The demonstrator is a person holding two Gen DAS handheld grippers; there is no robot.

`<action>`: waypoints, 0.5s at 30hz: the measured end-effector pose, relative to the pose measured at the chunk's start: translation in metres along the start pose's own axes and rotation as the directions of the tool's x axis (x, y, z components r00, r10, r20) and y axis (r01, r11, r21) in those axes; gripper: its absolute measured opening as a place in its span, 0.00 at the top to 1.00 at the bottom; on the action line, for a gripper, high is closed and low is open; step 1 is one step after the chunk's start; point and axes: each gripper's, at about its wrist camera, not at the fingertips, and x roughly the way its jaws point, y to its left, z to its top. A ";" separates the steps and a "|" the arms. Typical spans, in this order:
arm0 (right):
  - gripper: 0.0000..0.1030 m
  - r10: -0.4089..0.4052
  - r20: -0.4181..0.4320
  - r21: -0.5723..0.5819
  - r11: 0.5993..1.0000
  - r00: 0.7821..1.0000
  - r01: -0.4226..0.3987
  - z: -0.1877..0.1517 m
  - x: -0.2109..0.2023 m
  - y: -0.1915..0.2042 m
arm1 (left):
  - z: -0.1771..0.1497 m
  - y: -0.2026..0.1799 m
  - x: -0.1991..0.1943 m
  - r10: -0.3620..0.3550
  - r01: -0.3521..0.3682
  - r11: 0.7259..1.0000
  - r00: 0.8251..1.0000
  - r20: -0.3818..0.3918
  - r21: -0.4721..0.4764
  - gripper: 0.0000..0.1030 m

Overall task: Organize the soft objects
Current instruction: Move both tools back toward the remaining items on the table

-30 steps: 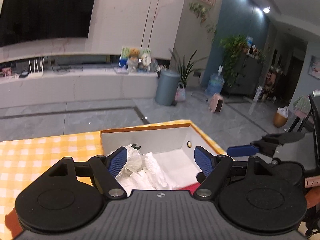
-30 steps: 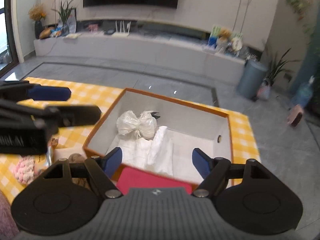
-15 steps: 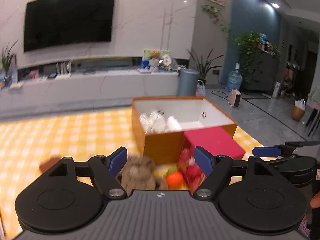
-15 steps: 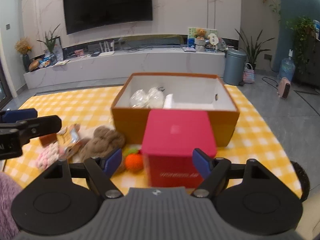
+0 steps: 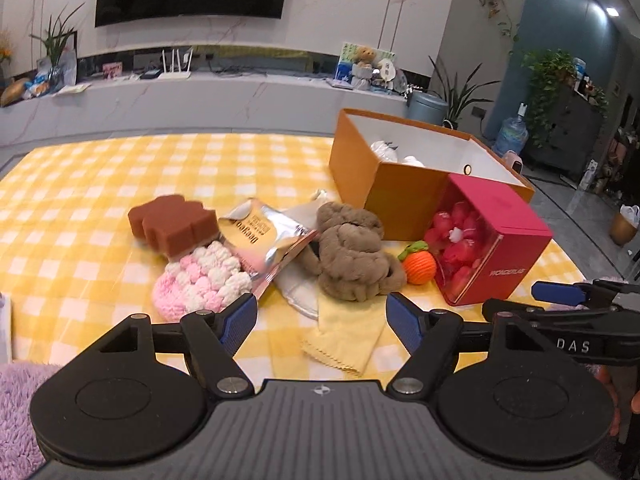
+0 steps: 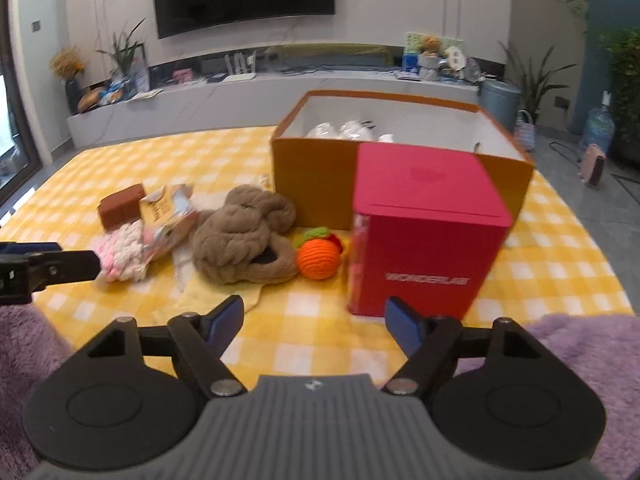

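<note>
The left tool (image 5: 322,316) hangs wide and empty over the near edge of the bench (image 5: 80,184), its jaws having just closed a little with nothing between them; the right tool (image 6: 314,316) is also wide and empty. Just past them lie a yellow cloth (image 5: 344,336), a brown plush (image 5: 352,256), an orange ball (image 5: 419,266), a pink-and-white puff (image 5: 200,280), a foil pouch (image 5: 264,240) and a brown sponge (image 5: 172,224). Toward the right edge a red box (image 6: 424,236) stands against the open orange box (image 6: 312,184), which holds white bundles (image 6: 340,130).
</note>
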 end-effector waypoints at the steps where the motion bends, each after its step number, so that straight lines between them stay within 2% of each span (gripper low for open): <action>1: 0.25 0.006 -0.004 -0.007 1.000 1.000 -0.006 -0.001 0.002 0.002 | -0.002 0.002 0.001 0.001 -0.001 1.000 1.000 -0.002 -0.005 0.16; 7: 0.25 0.076 -0.020 -0.039 0.996 0.997 -0.076 0.003 0.015 0.020 | -0.005 0.007 0.011 0.035 -0.034 0.999 0.999 -0.026 0.033 0.20; 11: 0.25 0.117 -0.013 -0.050 0.992 0.993 -0.118 0.012 0.030 0.035 | 0.002 0.012 0.021 0.033 -0.032 0.999 0.998 -0.046 0.037 0.22; 15: 0.25 0.139 -0.012 -0.047 0.989 0.990 -0.140 0.028 0.054 0.049 | 0.016 0.024 0.030 0.051 -0.050 0.998 0.998 -0.034 0.034 0.22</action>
